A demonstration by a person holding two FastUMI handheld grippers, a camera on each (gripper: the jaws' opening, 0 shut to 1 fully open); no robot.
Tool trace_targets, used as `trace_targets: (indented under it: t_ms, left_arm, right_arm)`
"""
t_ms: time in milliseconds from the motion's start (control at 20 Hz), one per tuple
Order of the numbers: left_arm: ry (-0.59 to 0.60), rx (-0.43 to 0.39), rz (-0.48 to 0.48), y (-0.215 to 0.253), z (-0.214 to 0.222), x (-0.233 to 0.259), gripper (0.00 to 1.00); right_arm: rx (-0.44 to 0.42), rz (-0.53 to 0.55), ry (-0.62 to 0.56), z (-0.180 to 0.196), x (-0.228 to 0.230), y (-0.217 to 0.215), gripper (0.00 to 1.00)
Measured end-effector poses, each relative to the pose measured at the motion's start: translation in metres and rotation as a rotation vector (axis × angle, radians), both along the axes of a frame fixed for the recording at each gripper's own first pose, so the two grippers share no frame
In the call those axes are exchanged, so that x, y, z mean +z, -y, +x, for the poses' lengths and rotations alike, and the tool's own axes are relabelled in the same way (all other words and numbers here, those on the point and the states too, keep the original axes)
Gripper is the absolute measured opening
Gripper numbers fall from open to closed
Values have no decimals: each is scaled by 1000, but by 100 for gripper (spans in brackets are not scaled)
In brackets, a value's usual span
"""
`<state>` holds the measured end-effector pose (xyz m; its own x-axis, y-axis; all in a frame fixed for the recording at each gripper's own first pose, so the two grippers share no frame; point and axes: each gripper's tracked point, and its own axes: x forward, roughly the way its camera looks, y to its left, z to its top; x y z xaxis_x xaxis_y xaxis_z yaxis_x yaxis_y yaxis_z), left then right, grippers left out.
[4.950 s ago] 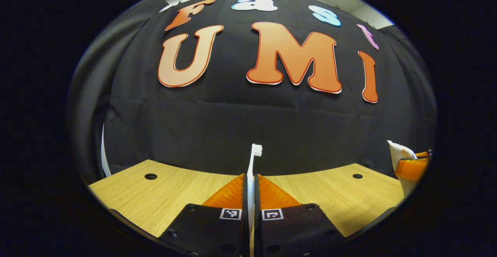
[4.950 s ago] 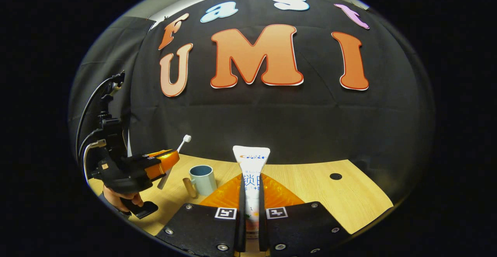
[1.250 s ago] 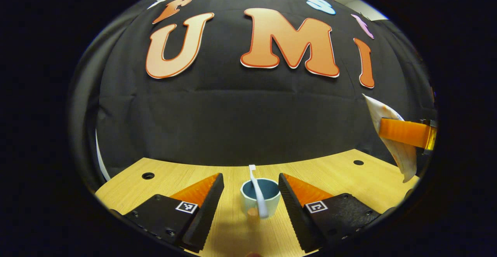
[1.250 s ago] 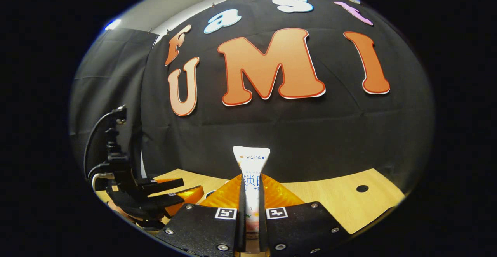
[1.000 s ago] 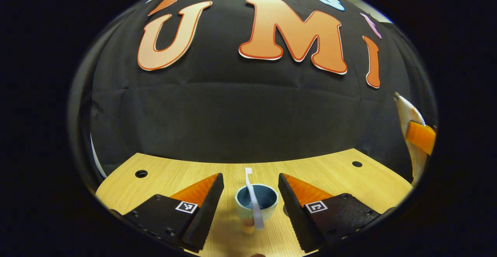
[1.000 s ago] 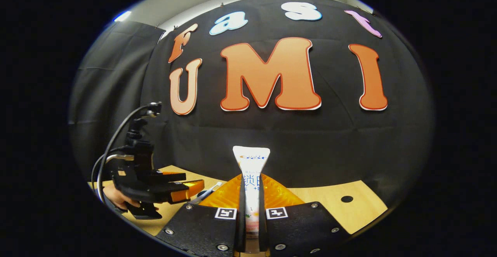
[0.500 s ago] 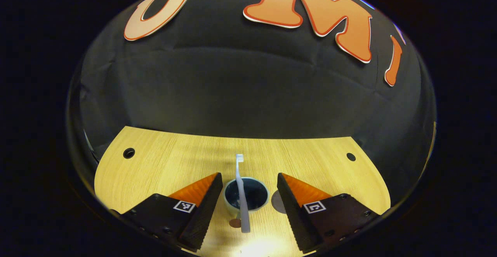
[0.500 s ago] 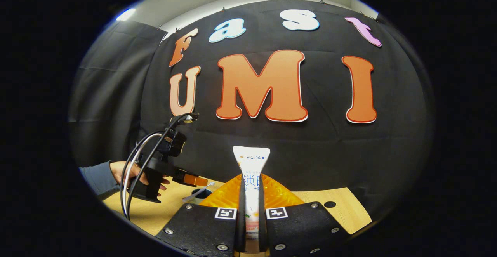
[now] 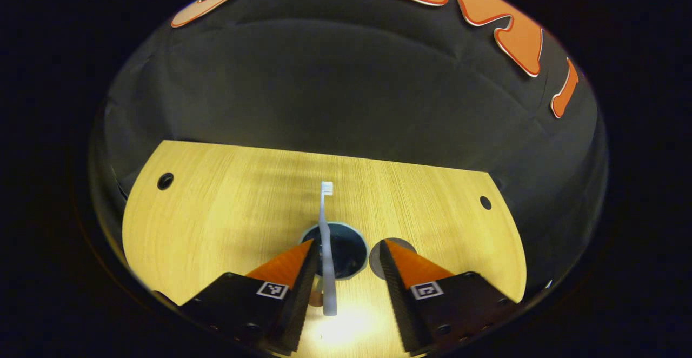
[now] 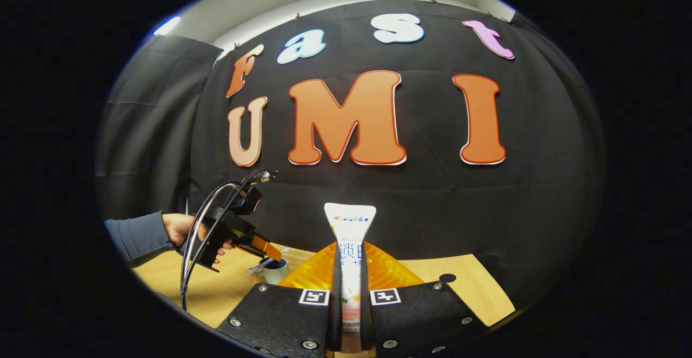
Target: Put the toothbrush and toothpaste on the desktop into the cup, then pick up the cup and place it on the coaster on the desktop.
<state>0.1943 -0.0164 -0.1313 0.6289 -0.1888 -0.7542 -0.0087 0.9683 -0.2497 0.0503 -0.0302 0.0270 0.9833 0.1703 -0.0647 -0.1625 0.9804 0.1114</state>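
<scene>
A cup [image 9: 346,252] with a dark blue inside stands on the wooden desktop [image 9: 216,201]. The white toothbrush [image 9: 324,223] lies slanted across its mouth, head pointing away. My left gripper [image 9: 345,245] hangs open above the cup, one finger on each side, touching nothing. The dark round coaster [image 9: 390,242] lies just right of the cup, partly behind a finger. In the right gripper view, my right gripper [image 10: 350,252] is shut on the upright white toothpaste tube [image 10: 350,223]. Further left, the left gripper [image 10: 254,242] slants down over the cup [image 10: 274,272] and the toothbrush [image 10: 259,265].
A hand and grey sleeve [image 10: 162,233] hold the left gripper, with a cable looping behind it. Small round holes [image 9: 165,180] [image 9: 485,203] sit near the desktop's far corners. The black cloth wall rises right behind the desk's far edge.
The left gripper let go of the toothbrush at the cup, then rose and tipped down, staying open. The right gripper has kept the toothpaste tube throughout and drifted a little.
</scene>
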Motion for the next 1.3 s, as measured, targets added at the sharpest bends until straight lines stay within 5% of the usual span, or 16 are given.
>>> trace_targets:
  t_ms: [250,350,500,600,850,1300]
  left_arm:
    - [-24,15,33,-7,6,-21,61]
    - [-38,15,52,-9,7,-26,46]
    - [-50,25,70,-10,8,-31,42]
    - [-57,36,85,-16,11,-33,11]
    - [-5,50,68,-17,15,-28,8]
    - [267,108,-53,-36,41,17,6]
  right_arm:
    - [-12,11,-26,1,-14,8,13]
    - [-8,22,-35,1,-19,7,13]
    - [-13,28,-44,3,-25,9,13]
    - [-16,41,-57,2,-30,11,13]
    - [-29,50,-78,3,-38,16,13]
    - [-19,46,-80,3,-44,8,13]
